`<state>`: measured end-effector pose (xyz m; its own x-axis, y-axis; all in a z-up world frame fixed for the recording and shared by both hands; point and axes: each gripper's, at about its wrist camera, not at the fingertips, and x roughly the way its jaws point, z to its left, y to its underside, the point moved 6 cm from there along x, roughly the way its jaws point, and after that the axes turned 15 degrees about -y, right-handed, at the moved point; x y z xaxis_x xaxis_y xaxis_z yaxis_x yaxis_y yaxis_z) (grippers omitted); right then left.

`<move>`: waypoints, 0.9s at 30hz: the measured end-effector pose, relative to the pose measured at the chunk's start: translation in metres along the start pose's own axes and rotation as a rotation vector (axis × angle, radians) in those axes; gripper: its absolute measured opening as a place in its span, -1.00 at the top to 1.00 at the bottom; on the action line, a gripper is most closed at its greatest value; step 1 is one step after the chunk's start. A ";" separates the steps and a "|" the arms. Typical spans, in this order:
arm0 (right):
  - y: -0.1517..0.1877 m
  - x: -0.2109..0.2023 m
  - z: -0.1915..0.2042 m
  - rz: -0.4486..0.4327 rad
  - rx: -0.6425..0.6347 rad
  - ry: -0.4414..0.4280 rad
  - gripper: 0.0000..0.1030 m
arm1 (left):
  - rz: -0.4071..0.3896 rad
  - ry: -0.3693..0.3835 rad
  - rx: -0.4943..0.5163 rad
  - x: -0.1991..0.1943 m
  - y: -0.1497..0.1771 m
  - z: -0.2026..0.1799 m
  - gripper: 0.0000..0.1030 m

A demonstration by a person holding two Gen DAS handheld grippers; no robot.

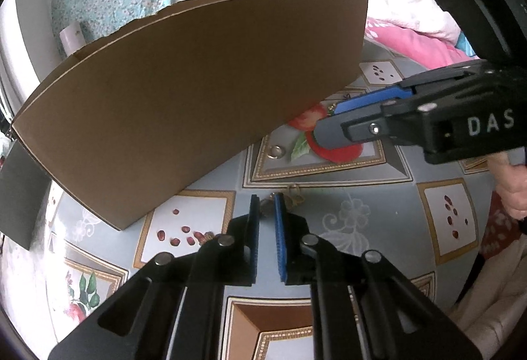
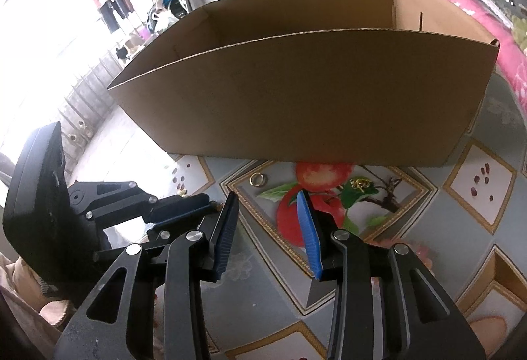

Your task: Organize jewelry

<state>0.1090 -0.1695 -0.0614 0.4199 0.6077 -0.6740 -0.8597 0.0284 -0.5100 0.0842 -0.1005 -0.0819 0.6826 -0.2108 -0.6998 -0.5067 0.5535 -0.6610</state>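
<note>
Cardboard box sitting open-topped mid-frame, prob. the drop spot | gold ring + gold earring lying loose just below it | left gripper nipping a small gold piece at its tips | right gripper gaping, empty, aiming at the earring.

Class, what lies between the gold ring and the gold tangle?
Only bare tablecloth with its printed apple, between gold ring and gold tangle; right wrist view.

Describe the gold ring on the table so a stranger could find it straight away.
Start at the big cardboard box on the patterned tablecloth. Just in front of its near wall, left of the printed red apples, lies the ring. It is a plain closed hoop, unlike the tangled gold piece right of the apples.
</note>
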 end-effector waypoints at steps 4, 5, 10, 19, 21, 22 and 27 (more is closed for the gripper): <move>-0.005 0.004 0.004 0.001 -0.020 -0.005 0.30 | 0.004 -0.008 -0.005 -0.001 0.002 0.001 0.91; -0.006 0.005 0.005 0.001 -0.027 -0.008 0.30 | 0.006 -0.009 -0.008 -0.002 0.003 0.001 0.97; -0.013 0.019 0.013 0.025 -0.081 -0.004 0.30 | 0.016 -0.013 -0.031 -0.005 0.010 0.006 1.00; -0.023 0.047 0.018 0.084 -0.172 0.059 0.30 | 0.014 -0.002 -0.049 -0.008 0.014 0.011 1.00; -0.023 0.051 0.019 0.100 -0.189 0.082 0.34 | 0.013 0.000 -0.053 -0.008 0.015 0.012 1.00; -0.022 0.054 0.020 0.110 -0.193 0.093 0.38 | 0.013 0.002 -0.056 -0.008 0.015 0.012 1.00; -0.016 0.059 0.021 0.136 -0.211 0.139 0.50 | 0.011 0.008 -0.061 -0.010 0.018 0.014 1.00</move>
<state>0.1412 -0.1177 -0.0816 0.3535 0.4793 -0.8033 -0.8376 -0.2203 -0.5000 0.0757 -0.0775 -0.0830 0.6725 -0.2111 -0.7093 -0.5456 0.5062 -0.6679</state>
